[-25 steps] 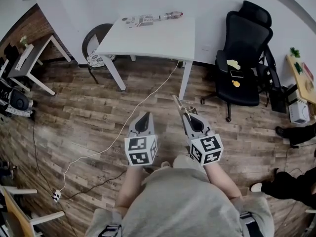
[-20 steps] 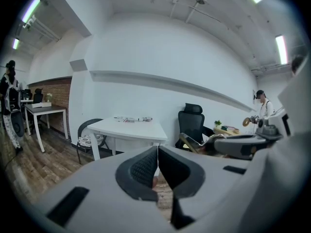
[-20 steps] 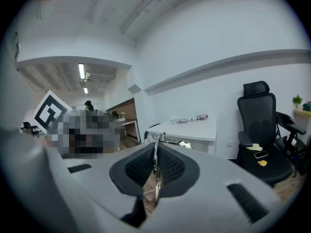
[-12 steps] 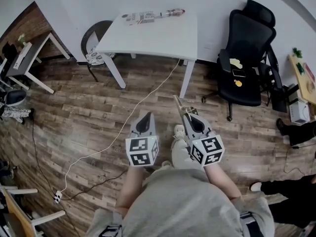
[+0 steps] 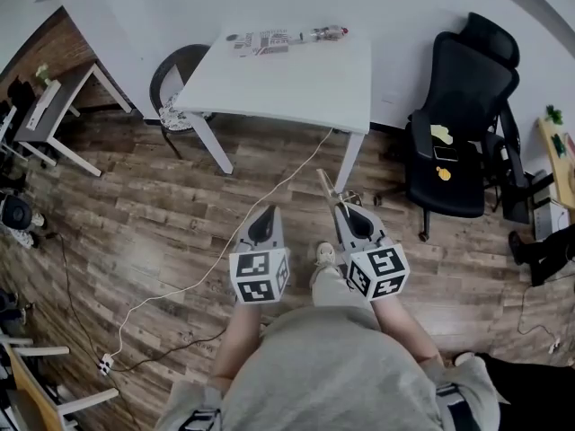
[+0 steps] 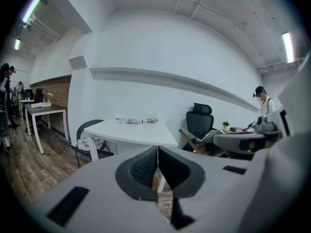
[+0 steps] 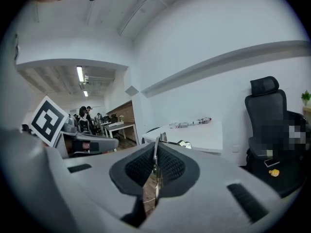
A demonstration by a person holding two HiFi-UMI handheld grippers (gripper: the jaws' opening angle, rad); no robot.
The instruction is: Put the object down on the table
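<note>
My right gripper [image 5: 345, 214] is shut on a thin tan stick-like object [image 5: 324, 188] that pokes forward and left past the jaws. In the right gripper view my right gripper [image 7: 155, 155] shows the object [image 7: 156, 148] edge-on as a thin strip between the pads. My left gripper [image 5: 266, 214] is held beside it, shut with nothing in it; my left gripper [image 6: 157, 153] has its pads together. Both are held over the wooden floor, short of the white table [image 5: 305, 77], which also appears as the table [image 6: 137, 131] and the table [image 7: 210, 136].
Small items [image 5: 280, 38] lie along the table's far edge. A black office chair [image 5: 464, 124] stands to its right, a dark round chair [image 5: 172, 74] to its left. A white cable [image 5: 254, 194] runs across the floor. A side desk [image 5: 52, 108] stands at far left.
The table and chair have shifted slightly as the person steps forward; a shoe now shows between the grippers. Both grippers keep their pose and the right one still holds the object.
</note>
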